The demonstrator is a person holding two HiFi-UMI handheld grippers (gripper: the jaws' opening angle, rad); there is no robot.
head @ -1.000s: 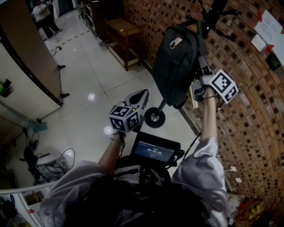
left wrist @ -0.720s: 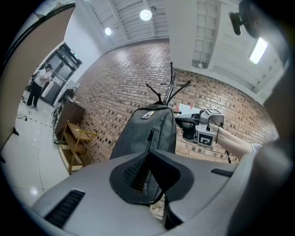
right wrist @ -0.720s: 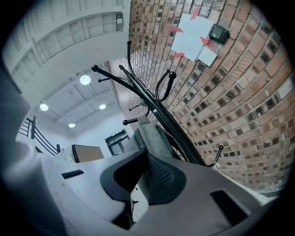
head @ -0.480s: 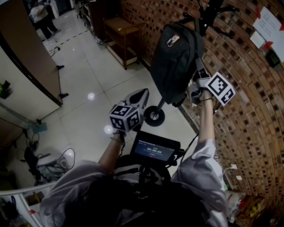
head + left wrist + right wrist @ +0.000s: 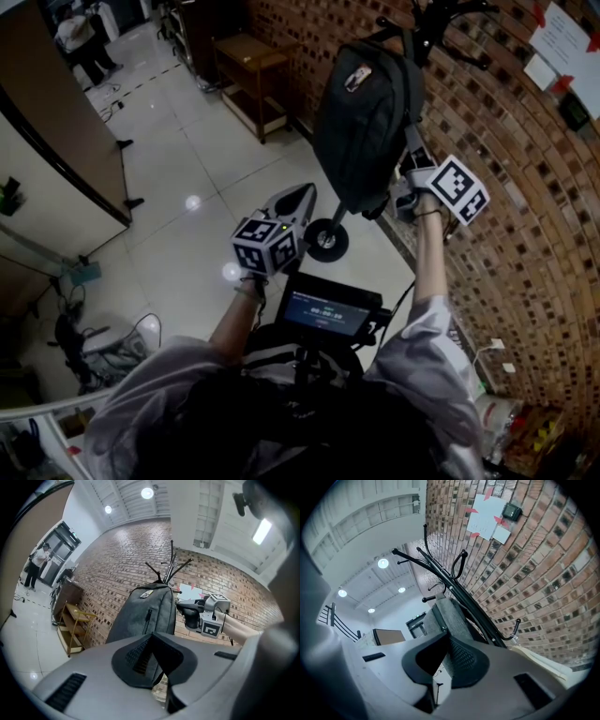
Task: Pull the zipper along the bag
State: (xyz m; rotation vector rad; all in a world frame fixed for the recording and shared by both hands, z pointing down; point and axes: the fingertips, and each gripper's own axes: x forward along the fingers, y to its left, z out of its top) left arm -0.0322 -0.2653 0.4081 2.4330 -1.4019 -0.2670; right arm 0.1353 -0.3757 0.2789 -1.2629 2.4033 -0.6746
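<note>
A dark grey backpack (image 5: 361,122) hangs from a black coat rack (image 5: 431,23) in front of a brick wall. My right gripper (image 5: 403,192) is at the bag's lower right side. In the right gripper view its jaws are closed at the small metal zipper pull (image 5: 445,630) on the bag's grey side panel (image 5: 452,613). My left gripper (image 5: 298,199) hangs lower and to the left, apart from the bag, shut with nothing in it. In the left gripper view the bag (image 5: 145,616) is straight ahead, with the right gripper (image 5: 197,616) beside it.
The brick wall (image 5: 525,187) runs close on the right, with papers (image 5: 562,47) pinned to it. A wooden shelf unit (image 5: 248,80) stands past the bag. The rack's round foot (image 5: 326,242) is on the tiled floor. A person (image 5: 80,33) stands far off.
My right gripper has moved a little up and left along the bag's side. The left gripper has stayed where it was.
</note>
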